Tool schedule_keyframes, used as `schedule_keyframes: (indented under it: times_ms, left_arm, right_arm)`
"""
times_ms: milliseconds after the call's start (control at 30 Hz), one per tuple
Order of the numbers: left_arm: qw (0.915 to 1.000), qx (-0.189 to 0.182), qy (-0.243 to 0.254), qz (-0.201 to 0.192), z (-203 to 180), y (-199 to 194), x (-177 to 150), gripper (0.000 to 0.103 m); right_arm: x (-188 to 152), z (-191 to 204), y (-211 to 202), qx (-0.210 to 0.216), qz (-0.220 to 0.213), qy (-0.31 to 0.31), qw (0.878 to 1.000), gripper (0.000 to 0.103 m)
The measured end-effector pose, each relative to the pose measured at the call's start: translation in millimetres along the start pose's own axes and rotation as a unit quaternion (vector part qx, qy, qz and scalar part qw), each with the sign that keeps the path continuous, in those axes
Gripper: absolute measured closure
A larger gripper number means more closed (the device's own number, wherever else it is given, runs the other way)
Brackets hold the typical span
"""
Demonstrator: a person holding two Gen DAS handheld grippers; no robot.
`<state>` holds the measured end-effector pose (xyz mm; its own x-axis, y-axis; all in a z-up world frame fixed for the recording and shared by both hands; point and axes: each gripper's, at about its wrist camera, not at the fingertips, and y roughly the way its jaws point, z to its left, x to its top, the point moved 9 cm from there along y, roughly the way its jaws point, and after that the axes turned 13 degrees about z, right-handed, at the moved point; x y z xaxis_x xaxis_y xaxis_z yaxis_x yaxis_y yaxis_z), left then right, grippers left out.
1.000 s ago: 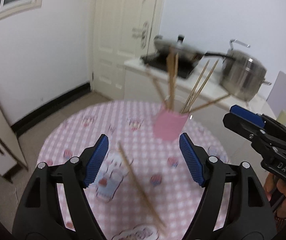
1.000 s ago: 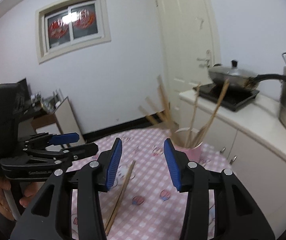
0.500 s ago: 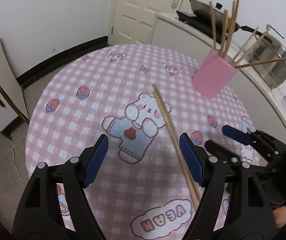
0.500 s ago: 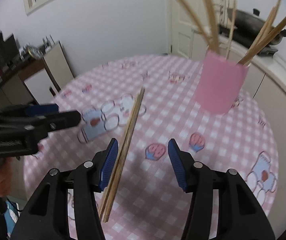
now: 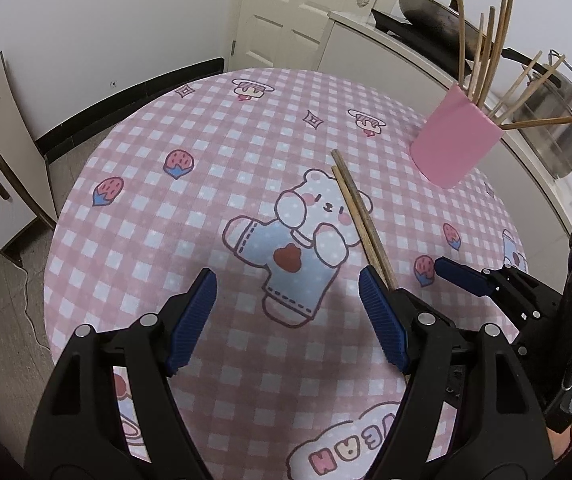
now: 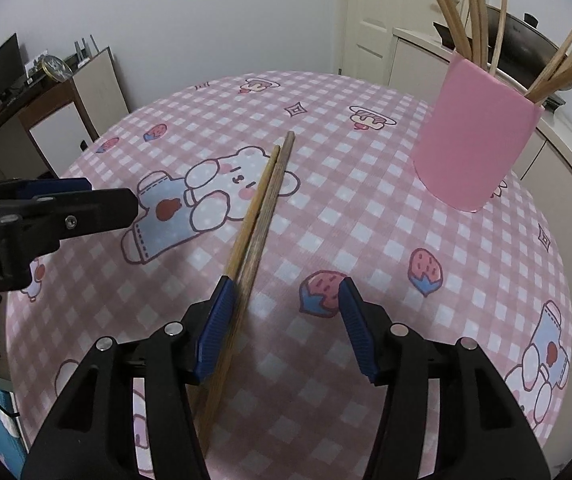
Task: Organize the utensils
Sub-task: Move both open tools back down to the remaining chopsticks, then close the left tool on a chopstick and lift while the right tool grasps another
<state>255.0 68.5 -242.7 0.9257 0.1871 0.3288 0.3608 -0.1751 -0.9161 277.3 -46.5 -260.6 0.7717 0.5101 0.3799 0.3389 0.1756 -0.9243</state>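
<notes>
Both tools tilt steeply downward, side by side. The left tool (image 5: 288, 312) holds its jaws spread wide with nothing between the blue pads. The right tool (image 6: 284, 322) is opening its jaws, its pads pressing on nothing

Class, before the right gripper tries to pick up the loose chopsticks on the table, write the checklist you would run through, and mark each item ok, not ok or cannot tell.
1. Loose chopsticks lie flat and side by side on the table: ok.
2. Right gripper has its jaws apart and opening, nothing pinched: ok.
3. Chopsticks centred between the jaws: not ok; they run beside the left blue pad.
4. Pink holder upright with room among its chopsticks: ok.
5. Left gripper open, empty and off to the side: ok.
6. Fingertips low enough to grip: cannot tell.
</notes>
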Motion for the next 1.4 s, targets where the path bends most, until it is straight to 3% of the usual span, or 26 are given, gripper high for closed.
schedule_keyframes:
  times_ms: [233,467,633,800,933,1067,1200,1400]
  left_arm:
    - [1.0,-0.005,0.003,0.005,-5,7,4,0.03]
    - [0.9999,-0.011,0.004,0.01,-20,19,17,0.03]
    - [0.9996,0.003,0.012,0.026,-32,36,30,0.03]
    - [0.9985,0.02,0.01,0.05,-30,55,40,0.049]
    - [0.9975,0.047,0.022,0.048,-29,60,47,0.053]
    - [0.9942,0.085,0.051,0.041,-31,64,51,0.072]
    - [0.9953,0.072,0.052,0.037,-30,64,55,0.091]
    - [0.996,0.067,0.05,0.03,-20,60,58,0.097]
  right_arm:
    - [5,7,9,-0.006,0.002,-0.009,1.0,0.051]
    - [3,-13,7,-0.005,0.006,0.01,1.0,0.051]
    - [-1,-29,5,0.004,0.005,0.027,1.0,0.051]
    - [0,-34,4,0.016,0.007,0.028,0.999,0.051]
    - [5,-36,5,0.023,0.01,0.026,0.999,0.051]
    - [13,-38,8,0.029,0.014,0.024,0.999,0.051]
    - [25,-36,13,0.028,0.023,0.013,0.999,0.051]
    - [47,-26,24,0.034,0.038,-0.005,0.999,0.051]
